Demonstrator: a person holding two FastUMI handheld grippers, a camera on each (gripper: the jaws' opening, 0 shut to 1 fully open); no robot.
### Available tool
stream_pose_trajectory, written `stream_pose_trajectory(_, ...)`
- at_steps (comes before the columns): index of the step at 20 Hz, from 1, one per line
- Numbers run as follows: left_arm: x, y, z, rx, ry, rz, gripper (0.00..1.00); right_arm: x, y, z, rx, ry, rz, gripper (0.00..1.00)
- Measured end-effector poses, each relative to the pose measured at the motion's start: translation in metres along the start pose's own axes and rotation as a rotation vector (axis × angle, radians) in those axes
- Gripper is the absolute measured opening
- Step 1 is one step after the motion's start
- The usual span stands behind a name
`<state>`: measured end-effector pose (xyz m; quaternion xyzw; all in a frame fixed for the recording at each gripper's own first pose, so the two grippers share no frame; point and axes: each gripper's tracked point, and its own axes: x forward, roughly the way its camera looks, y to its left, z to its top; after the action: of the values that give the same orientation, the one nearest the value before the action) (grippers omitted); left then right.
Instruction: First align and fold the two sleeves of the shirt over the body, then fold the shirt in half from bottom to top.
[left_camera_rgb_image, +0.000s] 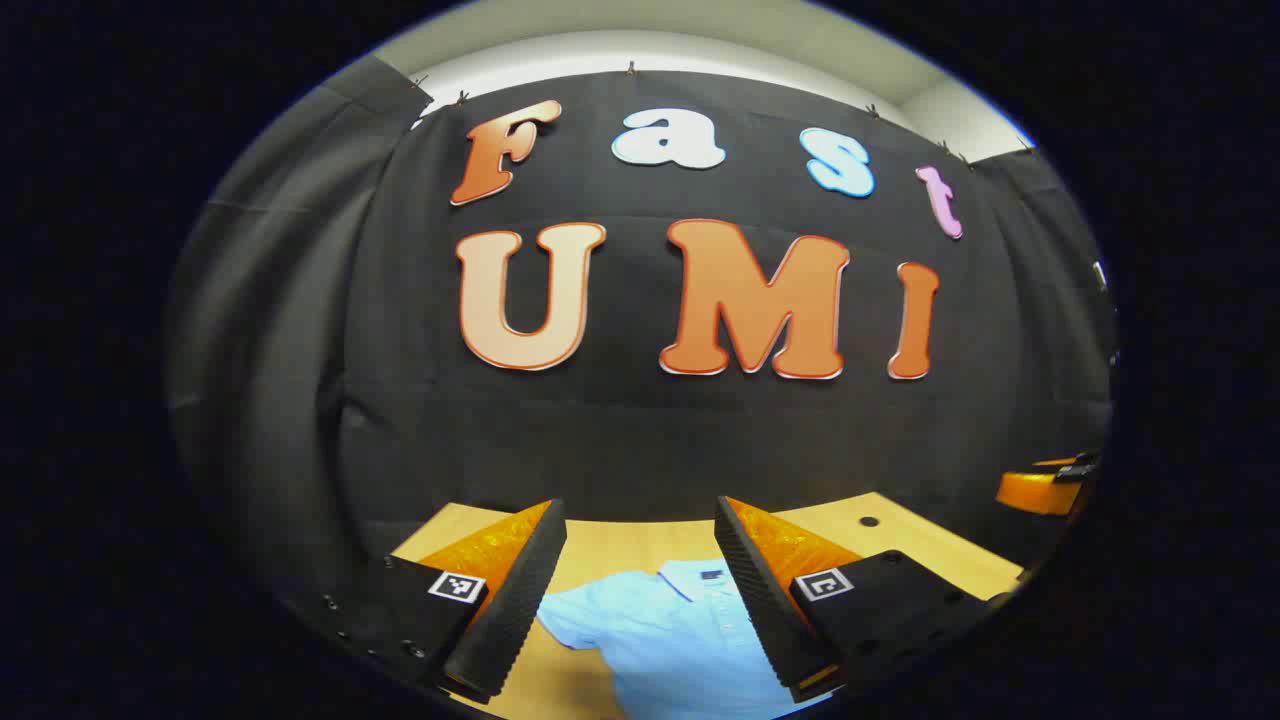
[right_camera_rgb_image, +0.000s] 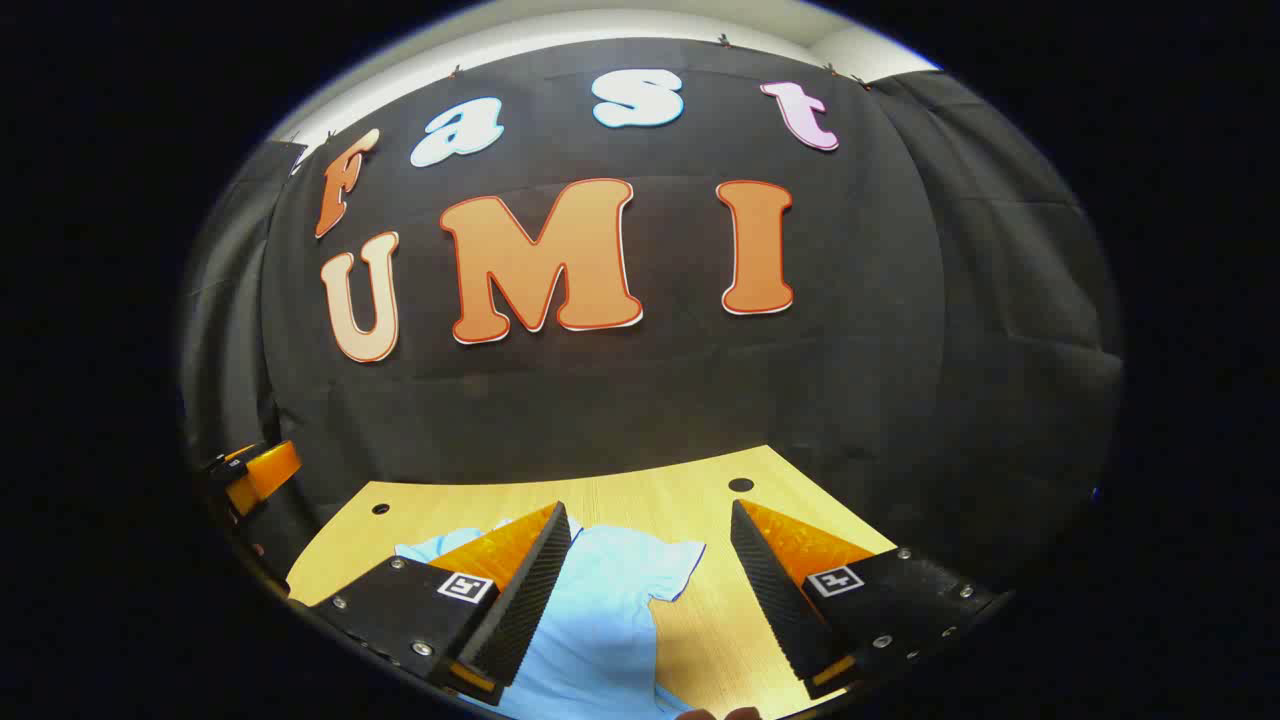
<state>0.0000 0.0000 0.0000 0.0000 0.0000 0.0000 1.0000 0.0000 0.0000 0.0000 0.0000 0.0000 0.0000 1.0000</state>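
A light blue short-sleeved shirt (left_camera_rgb_image: 670, 640) lies flat on the wooden table (left_camera_rgb_image: 900, 545), collar toward the far wall. In the left gripper view my left gripper (left_camera_rgb_image: 640, 590) hangs open above the shirt's collar and left sleeve, nothing between its fingers. In the right gripper view the same shirt (right_camera_rgb_image: 600, 620) lies with its right sleeve spread out toward the table's middle. My right gripper (right_camera_rgb_image: 650, 590) is open above that sleeve and holds nothing. The other gripper (left_camera_rgb_image: 1045, 490) shows at the right edge of the left gripper view, and at the left edge (right_camera_rgb_image: 250, 475) of the right gripper view.
The wooden table (right_camera_rgb_image: 700, 480) ends at the black booth wall behind it. Small round holes (right_camera_rgb_image: 741, 484) mark the tabletop near its far edge. Bare wood lies to the right of the shirt in the right gripper view.
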Motion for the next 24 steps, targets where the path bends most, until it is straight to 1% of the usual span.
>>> stream_pose_trajectory(3, 0.009, 0.012, 0.007, -0.001, 0.01, 0.037, 0.97, 0.018, 0.003, 0.003, -0.011, 0.022, 0.028, 0.98)
stream_pose_trajectory(4, 0.011, 0.01, 0.011, -0.008, 0.009, 0.037, 0.97, 0.024, 0.003, 0.002, -0.01, 0.032, 0.037, 0.98)
stream_pose_trajectory(5, 0.013, 0.012, 0.012, -0.014, 0.006, 0.044, 0.96, 0.029, 0.002, 0.0, -0.009, 0.043, 0.043, 1.0)
stream_pose_trajectory(6, 0.016, 0.011, 0.014, -0.023, 0.002, 0.052, 0.97, 0.033, 0.002, -0.002, -0.008, 0.052, 0.052, 0.98)
stream_pose_trajectory(8, 0.015, 0.003, 0.02, -0.055, -0.017, 0.041, 0.97, 0.041, -0.001, -0.002, -0.005, 0.058, 0.063, 0.98)
stream_pose_trajectory(9, 0.016, 0.001, 0.019, -0.053, -0.015, 0.047, 0.97, 0.044, -0.003, -0.002, -0.004, 0.061, 0.066, 0.98)
stream_pose_trajectory(11, 0.017, 0.001, 0.017, -0.019, -0.002, 0.064, 0.96, 0.052, -0.006, -0.006, 0.0, 0.072, 0.071, 0.98)
stream_pose_trajectory(13, 0.014, 0.003, 0.022, 0.015, -0.005, 0.09, 0.97, 0.057, -0.006, -0.015, 0.016, 0.112, 0.082, 0.98)
stream_pose_trajectory(14, 0.011, 0.003, 0.026, 0.031, -0.011, 0.103, 0.97, 0.06, -0.005, -0.015, 0.011, 0.117, 0.088, 0.98)
stream_pose_trajectory(16, 0.007, 0.001, 0.024, 0.047, -0.009, 0.102, 0.96, 0.067, -0.005, -0.02, -0.019, 0.125, 0.085, 0.98)
stream_pose_trajectory(18, 0.008, 0.001, 0.017, 0.048, 0.008, 0.094, 0.96, 0.068, -0.002, -0.029, -0.012, 0.16, 0.073, 0.98)
stream_pose_trajectory(20, 0.015, 0.004, 0.018, 0.042, 0.003, 0.069, 0.96, 0.068, -0.009, -0.033, -0.033, 0.178, 0.022, 0.98)
stream_pose_trajectory(21, 0.021, 0.003, 0.017, 0.039, -0.004, 0.045, 0.96, 0.066, -0.014, -0.033, -0.043, 0.186, -0.011, 0.99)
stream_pose_trajectory(24, 0.042, 0.007, 0.018, 0.035, -0.012, -0.003, 0.96, 0.058, -0.019, -0.043, -0.018, 0.236, -0.067, 0.98)
